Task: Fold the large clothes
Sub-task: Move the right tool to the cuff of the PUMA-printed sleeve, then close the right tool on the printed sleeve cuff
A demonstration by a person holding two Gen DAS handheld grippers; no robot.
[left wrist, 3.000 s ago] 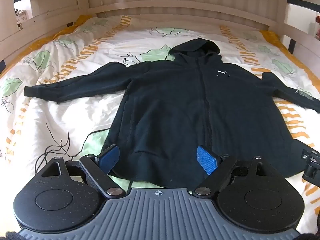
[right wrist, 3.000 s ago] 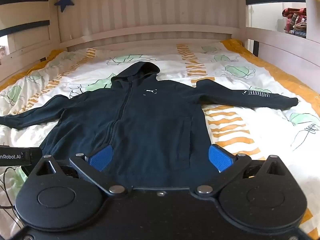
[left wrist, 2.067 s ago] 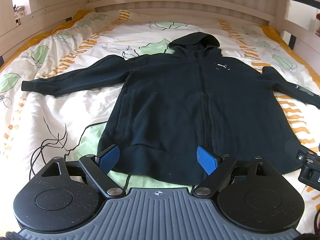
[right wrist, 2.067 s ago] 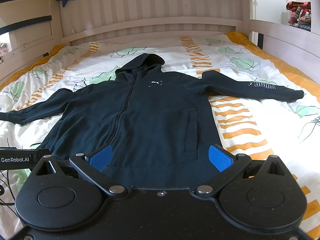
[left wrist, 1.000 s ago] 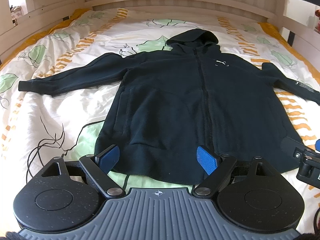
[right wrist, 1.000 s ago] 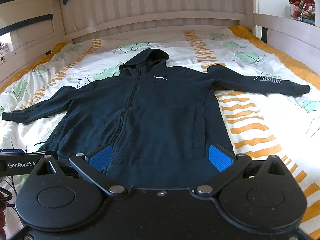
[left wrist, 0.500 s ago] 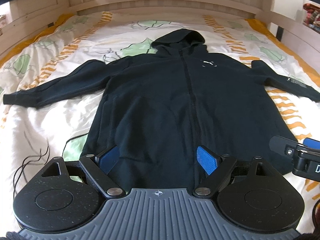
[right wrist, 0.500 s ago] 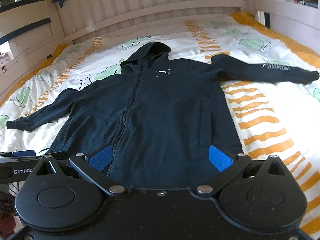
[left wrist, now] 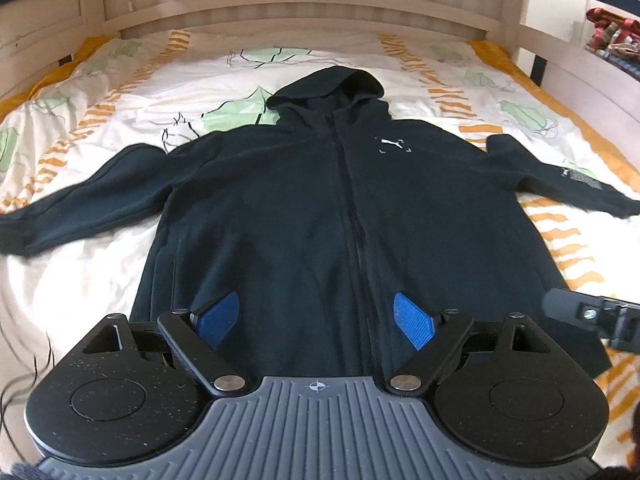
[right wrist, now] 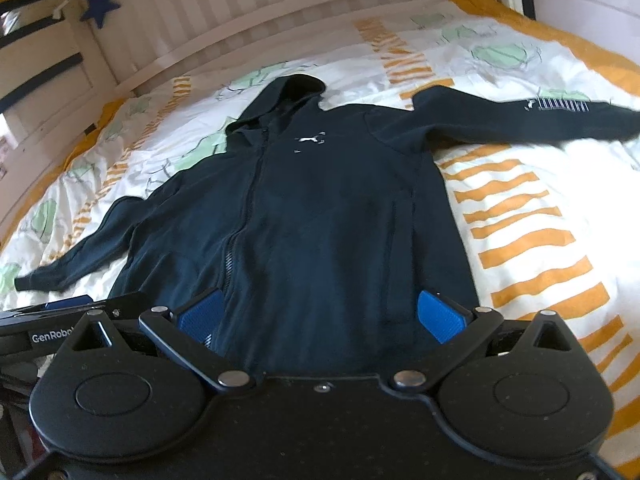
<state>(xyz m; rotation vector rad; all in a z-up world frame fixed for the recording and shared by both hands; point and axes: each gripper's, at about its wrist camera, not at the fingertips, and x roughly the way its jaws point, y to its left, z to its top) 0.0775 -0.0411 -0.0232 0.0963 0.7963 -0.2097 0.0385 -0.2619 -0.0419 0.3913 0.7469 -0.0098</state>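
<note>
- Hoodie (left wrist: 304, 208): dark navy, near black, zip-front, long-sleeved, with a hood.
- Pose: laid flat, front side up, on a bed cover (left wrist: 80, 272) printed with green leaves and orange stripes.
- Zip (left wrist: 352, 200): closed, running straight down the middle of the body.
- Hood (left wrist: 332, 88): spread flat at the far end, opening upward.
- Sleeves: both stretched outward to the sides, slightly angled toward the near end.
- Chest: small white logo (right wrist: 308, 140) beside the zip.
- One sleeve: white printed lettering (right wrist: 560, 105) near the cuff.
- Hem: nearest the cameras; its edge is hidden.
</note>
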